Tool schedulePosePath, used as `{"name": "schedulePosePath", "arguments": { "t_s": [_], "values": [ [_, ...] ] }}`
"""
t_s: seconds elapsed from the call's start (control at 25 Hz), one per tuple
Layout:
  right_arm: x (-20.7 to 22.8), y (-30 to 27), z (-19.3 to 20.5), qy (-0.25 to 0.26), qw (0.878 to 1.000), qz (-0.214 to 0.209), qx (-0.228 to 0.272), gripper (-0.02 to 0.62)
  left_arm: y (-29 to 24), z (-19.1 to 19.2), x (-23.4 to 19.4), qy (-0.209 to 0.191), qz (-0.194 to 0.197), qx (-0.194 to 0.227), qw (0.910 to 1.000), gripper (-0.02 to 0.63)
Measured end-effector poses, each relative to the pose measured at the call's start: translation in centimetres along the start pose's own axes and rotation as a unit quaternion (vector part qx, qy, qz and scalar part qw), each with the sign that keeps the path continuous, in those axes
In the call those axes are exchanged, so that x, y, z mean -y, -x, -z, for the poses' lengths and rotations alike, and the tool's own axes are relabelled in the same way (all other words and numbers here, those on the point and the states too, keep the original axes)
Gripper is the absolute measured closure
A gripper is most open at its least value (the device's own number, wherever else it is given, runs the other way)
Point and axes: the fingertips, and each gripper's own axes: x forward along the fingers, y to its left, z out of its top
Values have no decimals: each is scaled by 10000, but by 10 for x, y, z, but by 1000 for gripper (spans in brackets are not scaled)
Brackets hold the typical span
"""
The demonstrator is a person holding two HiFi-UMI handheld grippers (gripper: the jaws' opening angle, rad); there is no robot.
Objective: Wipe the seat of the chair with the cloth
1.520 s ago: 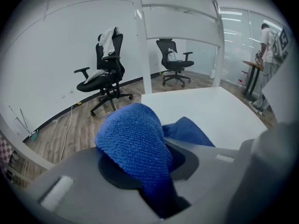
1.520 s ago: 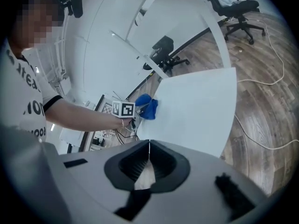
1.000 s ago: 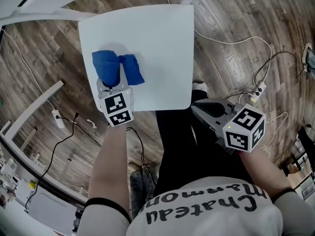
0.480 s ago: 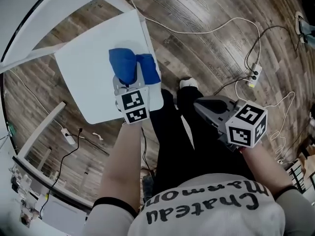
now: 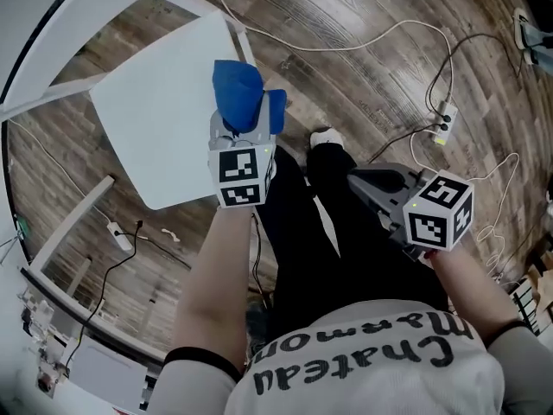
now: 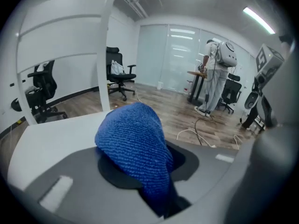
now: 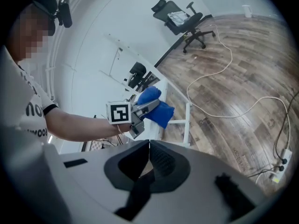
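The blue cloth is bunched up at the right edge of the white chair seat, with one fold past the edge. My left gripper is on it from the near side. Its jaws have just been opening a little, and the cloth still sits pinched between them above the seat. The right gripper view shows the left gripper carrying the cloth, a corner hanging down. My right gripper hovers over black trousers, its jaws shut and empty.
White cables and a power strip lie on the wooden floor to the right of the chair. A shoe stands just beside the seat. White frame bars run at left. A person and office chairs are far off.
My left gripper has dragged the cloth across the seat from its left part to its right edge. The head view has swung round. My right gripper stays over the legs.
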Motion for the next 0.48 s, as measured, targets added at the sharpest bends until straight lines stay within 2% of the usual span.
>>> {"name": "schedulePosePath", "arguments": {
  "t_s": [0.08,0.16,0.28,0.36,0.48],
  "values": [
    [-4,-9,4,76,9999,-13,-101,578,18,-5,-9,220,-148,278,9993,487],
    [-11,-21,5,85,9999,5,-109,578,40,6,-34,337,-398,327,9981,486],
    [-32,-45,10,46,9999,-63,-89,578,78,43,-93,513,-885,99,9947,486],
    [-48,-64,18,84,9997,-144,-180,578,104,64,-138,618,-1272,-30,9899,486],
    [-71,-89,36,112,9989,-240,-375,578,146,102,-201,572,-1850,-347,9805,485]
  ]
}}
